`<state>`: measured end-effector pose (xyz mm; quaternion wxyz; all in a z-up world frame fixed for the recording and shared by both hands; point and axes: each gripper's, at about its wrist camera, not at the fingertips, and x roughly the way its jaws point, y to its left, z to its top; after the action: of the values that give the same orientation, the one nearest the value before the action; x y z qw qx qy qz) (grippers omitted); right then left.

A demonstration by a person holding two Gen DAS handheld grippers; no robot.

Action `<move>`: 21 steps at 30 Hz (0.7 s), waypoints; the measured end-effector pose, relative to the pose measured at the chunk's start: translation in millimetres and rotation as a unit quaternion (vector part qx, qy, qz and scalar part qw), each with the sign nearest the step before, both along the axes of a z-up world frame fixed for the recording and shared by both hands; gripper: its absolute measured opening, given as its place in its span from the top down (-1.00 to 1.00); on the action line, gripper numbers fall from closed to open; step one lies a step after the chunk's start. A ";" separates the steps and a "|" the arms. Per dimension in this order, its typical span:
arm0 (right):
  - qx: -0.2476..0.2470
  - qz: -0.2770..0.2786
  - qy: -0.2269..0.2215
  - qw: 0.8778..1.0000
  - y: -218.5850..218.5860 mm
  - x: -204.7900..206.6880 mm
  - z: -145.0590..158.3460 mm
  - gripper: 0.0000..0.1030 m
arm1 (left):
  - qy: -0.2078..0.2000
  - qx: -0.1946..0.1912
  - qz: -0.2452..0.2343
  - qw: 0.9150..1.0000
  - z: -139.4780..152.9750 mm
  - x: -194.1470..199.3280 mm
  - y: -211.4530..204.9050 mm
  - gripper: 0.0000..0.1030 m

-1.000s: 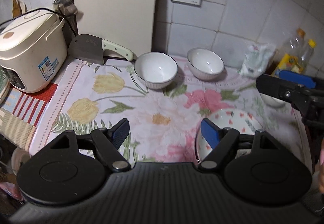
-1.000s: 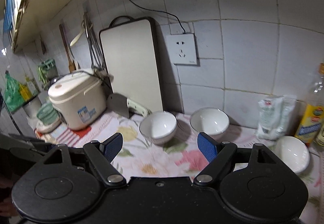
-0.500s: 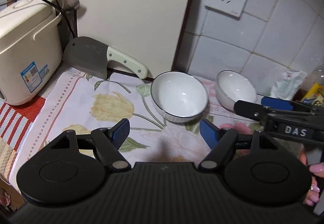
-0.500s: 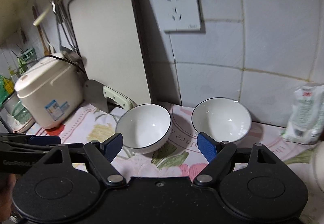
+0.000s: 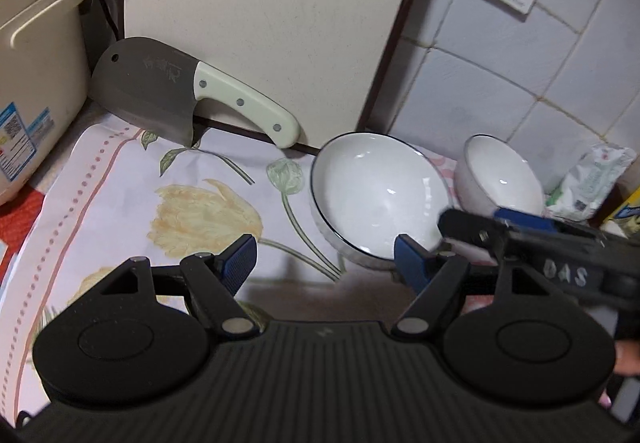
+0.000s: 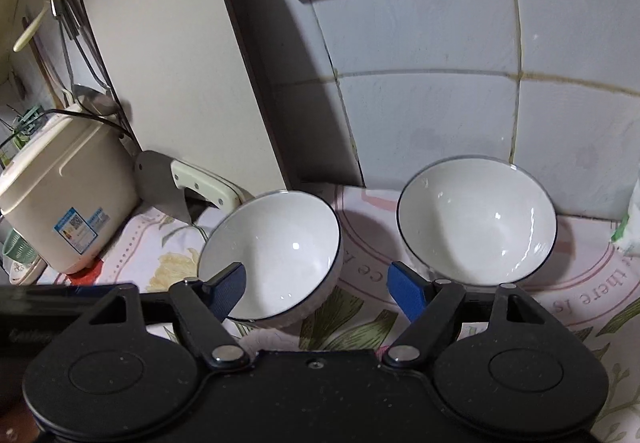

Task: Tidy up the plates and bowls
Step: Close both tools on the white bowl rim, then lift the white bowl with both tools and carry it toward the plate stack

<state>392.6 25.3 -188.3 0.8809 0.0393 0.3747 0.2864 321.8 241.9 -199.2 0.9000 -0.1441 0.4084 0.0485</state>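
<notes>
Both tongs stand apart and empty: the left tongs [image 5: 324,263] near the left bowl [image 5: 380,199], the right tongs [image 6: 316,289] with the same bowl's near rim between its fingers, unpinched. That bowl and the right bowl [image 6: 476,221] sit side by side at the far edge of the flowered cloth [image 5: 168,203] on the bench. Glazed ceramic looks stiff, slick and breakable, fairly heavy; I would pinch the rim wall, inside and outside.
</notes>
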 end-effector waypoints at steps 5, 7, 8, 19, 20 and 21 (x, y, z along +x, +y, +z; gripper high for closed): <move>0.000 -0.002 0.018 1.000 7.8 9.8 -12.0 -0.37 | 0.006 0.004 0.012 1.000 -11.9 13.1 4.7 -0.45; 0.016 -0.005 0.033 0.999 8.2 14.5 -13.5 -0.26 | 0.008 0.006 0.014 1.000 -15.9 16.1 5.4 -0.42; 0.017 -0.007 0.040 0.999 9.5 16.9 -14.8 -0.17 | 0.009 0.004 0.015 1.000 -17.6 17.2 5.1 -0.33; 0.002 -0.022 0.099 0.995 22.6 34.8 -29.7 0.44 | 0.024 -0.051 0.034 0.998 -23.6 28.6 -8.3 0.57; -0.002 -0.021 0.098 0.995 23.5 35.6 -29.7 0.44 | 0.025 -0.045 0.038 0.998 -22.8 29.7 -10.6 0.58; -0.004 -0.020 0.098 0.995 24.2 36.6 -30.0 0.44 | 0.026 -0.039 0.041 0.998 -22.1 30.6 -12.9 0.59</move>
<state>429.1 49.5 -218.3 0.8455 0.0715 0.4595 0.2622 352.5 229.0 -221.3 0.8799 -0.1942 0.4274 0.0732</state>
